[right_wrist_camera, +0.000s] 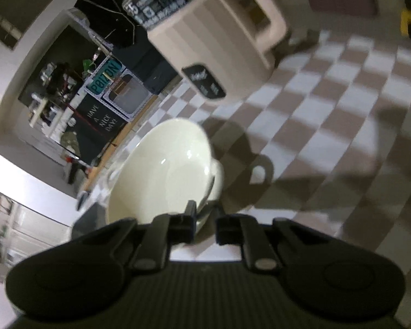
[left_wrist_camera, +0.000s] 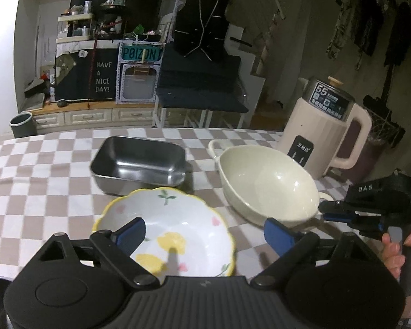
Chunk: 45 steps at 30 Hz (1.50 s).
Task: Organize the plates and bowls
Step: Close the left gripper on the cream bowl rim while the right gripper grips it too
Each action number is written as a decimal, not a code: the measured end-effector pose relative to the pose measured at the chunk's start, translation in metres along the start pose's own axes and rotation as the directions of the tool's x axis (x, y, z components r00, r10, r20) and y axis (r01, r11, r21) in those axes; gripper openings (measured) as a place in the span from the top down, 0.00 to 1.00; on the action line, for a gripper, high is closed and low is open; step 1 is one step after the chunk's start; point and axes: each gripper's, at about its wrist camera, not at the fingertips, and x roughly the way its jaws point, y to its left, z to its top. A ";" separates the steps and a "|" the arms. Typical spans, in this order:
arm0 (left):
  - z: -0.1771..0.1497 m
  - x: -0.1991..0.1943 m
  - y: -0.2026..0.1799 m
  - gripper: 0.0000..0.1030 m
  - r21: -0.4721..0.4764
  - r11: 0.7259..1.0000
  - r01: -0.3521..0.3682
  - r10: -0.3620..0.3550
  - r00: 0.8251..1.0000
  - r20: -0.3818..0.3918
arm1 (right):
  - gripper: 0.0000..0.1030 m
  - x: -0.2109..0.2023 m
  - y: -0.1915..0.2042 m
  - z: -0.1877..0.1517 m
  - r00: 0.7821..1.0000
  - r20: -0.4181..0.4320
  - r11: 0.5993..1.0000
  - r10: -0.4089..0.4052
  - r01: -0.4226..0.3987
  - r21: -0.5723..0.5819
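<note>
A white floral bowl (left_wrist_camera: 178, 227) with a yellow scalloped rim rests on the checkered tablecloth just ahead of my left gripper (left_wrist_camera: 202, 235). That gripper is open: one blue pad (left_wrist_camera: 131, 235) hangs over the bowl's inside and the other stands clear of its right rim. A cream two-handled bowl (left_wrist_camera: 263, 183) (right_wrist_camera: 161, 170) is tilted up to the right. My right gripper (left_wrist_camera: 323, 211) (right_wrist_camera: 205, 219) is shut on its near edge by the handle. A steel rectangular tray (left_wrist_camera: 139, 161) sits behind the floral bowl.
A beige electric jug (left_wrist_camera: 323, 128) (right_wrist_camera: 205, 27) stands at the table's far right, close behind the cream bowl. The checkered table (left_wrist_camera: 41, 178) stretches left. A person's hand (left_wrist_camera: 394, 246) holds the right gripper. Shelves and a black rack stand beyond the table.
</note>
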 end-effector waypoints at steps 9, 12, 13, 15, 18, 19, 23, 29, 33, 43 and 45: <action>0.046 0.045 -0.024 0.18 -0.039 0.999 0.022 -0.021 1.000 0.011 | 0.92 -0.002 -0.034 0.030 0.999 0.034 1.000 0.024 -0.024 0.001; 0.062 0.061 -0.027 0.31 -0.070 0.997 0.039 -0.038 0.999 0.016 | 0.92 -0.002 -0.041 0.035 0.998 0.043 0.999 0.040 -0.040 -0.009; 0.066 0.066 -0.027 0.35 -0.077 0.996 0.041 -0.039 0.999 0.022 | 0.92 -0.002 -0.043 0.035 0.998 0.044 0.999 0.047 -0.047 -0.013; 0.071 0.079 -0.027 0.42 -0.095 0.994 0.045 -0.044 0.999 0.015 | 0.93 -0.002 -0.044 0.034 0.997 0.041 0.998 0.060 -0.059 -0.027; 0.071 0.100 -0.026 0.48 -0.103 0.995 0.020 -0.024 0.999 -0.036 | 0.92 -0.004 -0.046 0.037 0.997 0.038 0.996 0.068 -0.065 -0.052; 0.069 0.106 -0.026 0.50 -0.093 0.996 0.002 -0.007 0.998 -0.058 | 0.92 -0.004 -0.048 0.038 0.997 0.036 0.996 0.074 -0.072 -0.046; 0.064 0.118 -0.024 0.54 -0.064 0.996 -0.058 0.051 0.992 -0.112 | 0.92 -0.008 -0.048 0.042 0.996 0.026 0.996 0.081 -0.080 -0.048; 0.057 0.118 -0.022 0.52 -0.027 0.995 -0.091 0.086 0.988 -0.131 | 0.92 -0.008 -0.051 0.043 0.996 0.024 0.995 0.090 -0.088 -0.042; 0.050 0.109 -0.026 0.52 0.001 0.997 -0.083 0.082 0.987 -0.140 | 0.93 -0.011 -0.041 0.039 0.998 0.030 0.991 0.047 -0.043 -0.128; 0.044 0.088 -0.020 0.53 -0.018 0.999 -0.046 0.044 0.992 -0.115 | 1.00 -0.019 -0.097 0.040 1.000 -0.015 0.998 -0.004 0.003 -0.066; 0.047 0.088 -0.015 0.53 -0.074 0.997 -0.022 0.015 0.995 -0.100 | 0.94 -0.029 -0.092 0.049 0.997 0.043 0.995 0.068 -0.065 -0.077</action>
